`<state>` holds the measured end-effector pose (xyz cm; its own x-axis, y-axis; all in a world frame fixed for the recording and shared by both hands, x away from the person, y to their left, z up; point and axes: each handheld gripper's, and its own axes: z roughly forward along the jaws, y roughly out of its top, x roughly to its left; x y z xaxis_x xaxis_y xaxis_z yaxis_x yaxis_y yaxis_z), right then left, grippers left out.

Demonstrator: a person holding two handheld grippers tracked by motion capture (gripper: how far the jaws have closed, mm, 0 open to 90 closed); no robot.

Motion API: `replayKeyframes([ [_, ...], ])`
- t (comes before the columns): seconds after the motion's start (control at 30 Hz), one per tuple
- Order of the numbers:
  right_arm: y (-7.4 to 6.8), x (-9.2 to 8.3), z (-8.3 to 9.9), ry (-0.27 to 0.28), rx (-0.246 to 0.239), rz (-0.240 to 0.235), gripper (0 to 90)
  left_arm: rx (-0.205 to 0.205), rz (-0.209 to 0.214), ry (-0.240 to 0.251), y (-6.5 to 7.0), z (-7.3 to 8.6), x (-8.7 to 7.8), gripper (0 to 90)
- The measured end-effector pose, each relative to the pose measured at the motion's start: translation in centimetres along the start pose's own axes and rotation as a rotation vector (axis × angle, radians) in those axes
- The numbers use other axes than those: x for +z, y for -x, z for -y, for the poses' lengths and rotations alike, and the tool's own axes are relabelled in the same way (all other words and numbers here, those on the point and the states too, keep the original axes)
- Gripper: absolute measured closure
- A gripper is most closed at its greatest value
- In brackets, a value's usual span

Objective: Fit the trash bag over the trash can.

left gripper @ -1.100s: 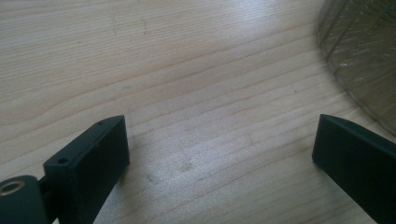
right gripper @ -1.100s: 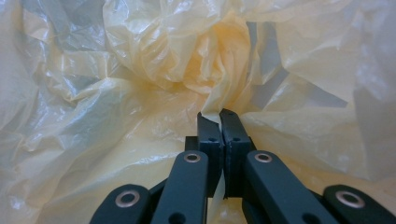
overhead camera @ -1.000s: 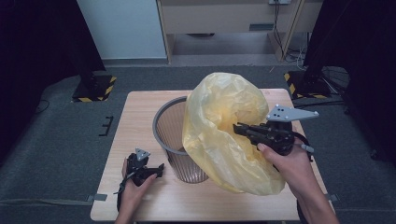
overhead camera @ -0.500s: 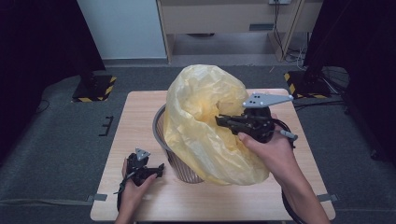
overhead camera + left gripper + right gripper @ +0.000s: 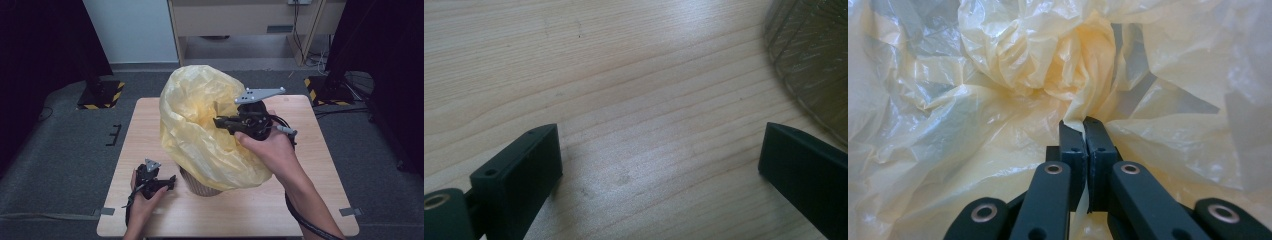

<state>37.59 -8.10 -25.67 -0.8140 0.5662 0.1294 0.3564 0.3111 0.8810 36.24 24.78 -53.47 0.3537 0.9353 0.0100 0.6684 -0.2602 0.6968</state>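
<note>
Right gripper [image 5: 220, 121]: fingers [image 5: 1071, 142] pressed together on a pinched fold of the yellow plastic bag [image 5: 200, 120], with only a thin edge of film showing between the two black pads. In the high view the gripper lies roughly level, its grey three-cornered plate on top, held above the middle of the counter [image 5: 145, 150].

Bag: thin, translucent, pale yellow film, heavily crinkled, with glossy highlights along the creases (close up, the folds gather into a rosette-like bunch just ahead of the fingertips). It is ballooned into a rounded dome that drapes over the waste basket [image 5: 200, 187] and hides most of it. The basket's lower wall and base show beneath the bag's hem, near the front of the counter. In the left gripper view a curved piece of that wall [image 5: 814, 55] appears at the upper right as a fine ribbed mesh, greyish and semi-transparent.

Left gripper [image 5: 167, 181]: rests low on the counter at the front left, just beside the basket's base. Its fingers [image 5: 531, 160] stand wide apart with nothing between them but bare wood.

Counter: light wood with straight, even grain and a matt finish, rectangular top.
</note>
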Motion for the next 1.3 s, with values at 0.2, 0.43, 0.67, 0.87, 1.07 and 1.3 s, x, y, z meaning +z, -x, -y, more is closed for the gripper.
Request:
replayKeyframes([
  [0.2, 0.2, 1.2, -0.6, -0.044, 0.01, 0.002, 88.9, 0.0, 0.0, 0.0, 0.0, 0.0, 0.0, 3.1],
  [0.43, -0.3, 3.1, -1.7, -0.115, -0.01, 0.017, 88.8, 0.0, 0.0, 0.0, 0.0, 0.0, 0.0, 3.1],
  [0.67, -0.7, 4.6, -2.5, -0.198, -0.031, 0.031, 88.8, 0.002, 0.001, 0.001, 0.0, 0.0, 0.0, 3.0],
  [0.87, -0.5, 5.7, -2.7, -0.266, -0.053, 0.075, 88.7, 0.002, 0.001, 0.001, 0.0, 0.0, 0.0, 3.0],
  [1.07, -0.6, 7.1, -2.6, -0.309, -0.042, 0.058, 88.6, 0.0, 0.001, 0.002, 0.0, 0.0, 0.1, 2.9],
  [1.3, -1.4, 8.3, -2.5, -0.36, -0.053, 0.047, 88.5, 0.0, 0.002, 0.001, 0.0, -0.1, 0.1, 2.9],
])
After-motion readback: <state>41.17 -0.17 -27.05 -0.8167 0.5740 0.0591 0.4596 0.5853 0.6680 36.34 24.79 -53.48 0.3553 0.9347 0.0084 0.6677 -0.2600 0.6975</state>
